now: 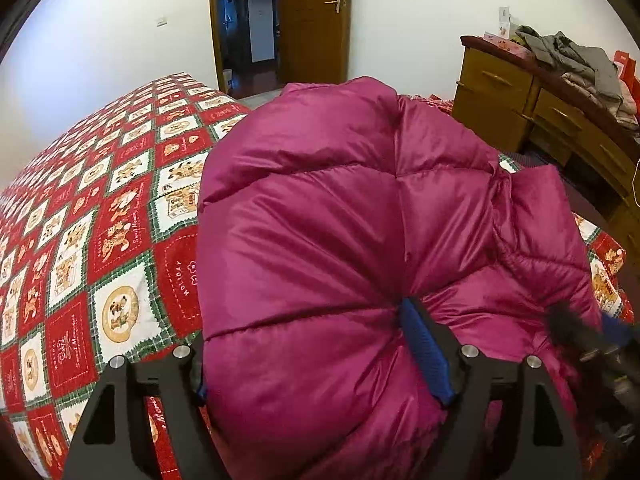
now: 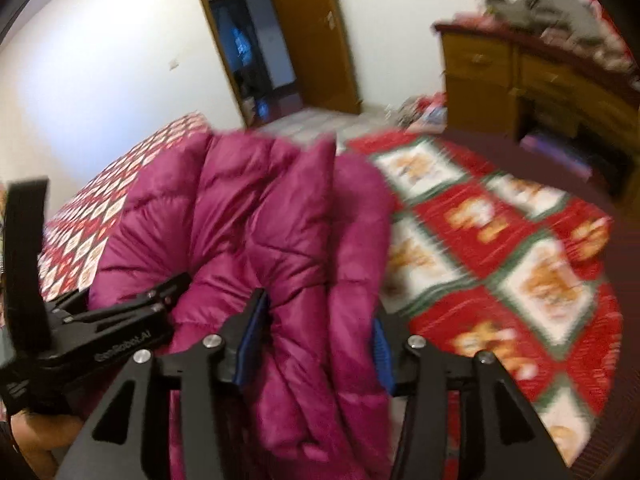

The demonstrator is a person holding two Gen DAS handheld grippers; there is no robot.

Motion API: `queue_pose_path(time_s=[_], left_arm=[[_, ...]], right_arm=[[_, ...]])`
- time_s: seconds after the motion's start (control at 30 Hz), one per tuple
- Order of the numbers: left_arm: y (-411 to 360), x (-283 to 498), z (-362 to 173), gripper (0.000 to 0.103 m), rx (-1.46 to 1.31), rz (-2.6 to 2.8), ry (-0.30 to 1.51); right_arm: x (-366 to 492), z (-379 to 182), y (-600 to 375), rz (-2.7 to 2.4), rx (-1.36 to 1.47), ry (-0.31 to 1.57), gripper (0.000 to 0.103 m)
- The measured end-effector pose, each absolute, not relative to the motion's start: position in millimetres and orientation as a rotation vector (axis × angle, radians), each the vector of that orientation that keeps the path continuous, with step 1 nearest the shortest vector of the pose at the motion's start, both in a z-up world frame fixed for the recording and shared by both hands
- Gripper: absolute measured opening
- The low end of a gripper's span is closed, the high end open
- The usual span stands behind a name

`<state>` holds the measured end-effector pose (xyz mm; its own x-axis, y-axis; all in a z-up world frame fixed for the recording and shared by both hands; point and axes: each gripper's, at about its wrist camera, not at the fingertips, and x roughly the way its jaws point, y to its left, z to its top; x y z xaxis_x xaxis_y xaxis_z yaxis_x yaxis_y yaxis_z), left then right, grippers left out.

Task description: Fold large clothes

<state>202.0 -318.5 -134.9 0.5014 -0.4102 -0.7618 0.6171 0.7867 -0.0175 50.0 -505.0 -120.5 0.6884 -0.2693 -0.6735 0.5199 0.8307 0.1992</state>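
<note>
Magenta down jacket (image 1: 320,232) is on the bed, lying on the red/green/white patchwork bedspread (image 1: 104,208), bunched into a puffy heap with quilted panels bulging up. Left gripper (image 1: 320,356): jaws spread wide, a thick fold of the jacket sits between them. The blue pad on one finger (image 1: 426,356) is dug into a crease of the fabric; the other finger is mostly buried behind the bulge at the left, only a sliver of blue shows. Can't tell whether the pads actually press on it or just straddle it. Right gripper (image 2: 320,344): jaws roughly half spread, a roll of jacket between the two blue pads, fabric touching both; real clamp vs loose contact, can't tell, that view is motion-blurred. In the right wrist view the left gripper's black body (image 2: 96,332) shows at the left edge, just beside the right one, both on the near edge of the jacket. Jacket runs away from the grippers toward the far side of the bed; bare bedspread shows to the left of it in the left view and to the right of it in the right view. Background: open wooden door (image 1: 312,20), wooden dresser (image 1: 532,108) with a pile of grey clothes (image 1: 576,60) on top.
</note>
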Motion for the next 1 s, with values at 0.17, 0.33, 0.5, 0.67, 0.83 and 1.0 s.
queue_pose_path(time_s=[0.17, 0.33, 0.5, 0.67, 0.83, 1.0], left_arm=[[-323, 199, -135, 0.08, 0.298, -0.613, 0.825], [-322, 202, -136, 0.08, 0.299, -0.617, 0.835], [-324, 204, -137, 0.08, 0.302, -0.619, 0.833], [-330, 204, -138, 0.082, 0.317, -0.617, 0.832], [-336, 206, -141, 0.084, 0.324, -0.603, 0.838], [-337, 203, -143, 0.085, 0.336, -0.599, 0.822]], right_arm=[[50, -68, -493, -0.534, 0.276, 0.559, 0.051], [108, -80, -493, -0.46, 0.251, 0.688, 0.03], [120, -114, -511, -0.488, 0.319, 0.758, 0.03], [113, -129, -516, -0.494, 0.34, 0.775, 0.03], [124, -140, -519, -0.493, 0.335, 0.791, 0.031], [124, -147, -525, -0.457, 0.366, 0.792, 0.031]])
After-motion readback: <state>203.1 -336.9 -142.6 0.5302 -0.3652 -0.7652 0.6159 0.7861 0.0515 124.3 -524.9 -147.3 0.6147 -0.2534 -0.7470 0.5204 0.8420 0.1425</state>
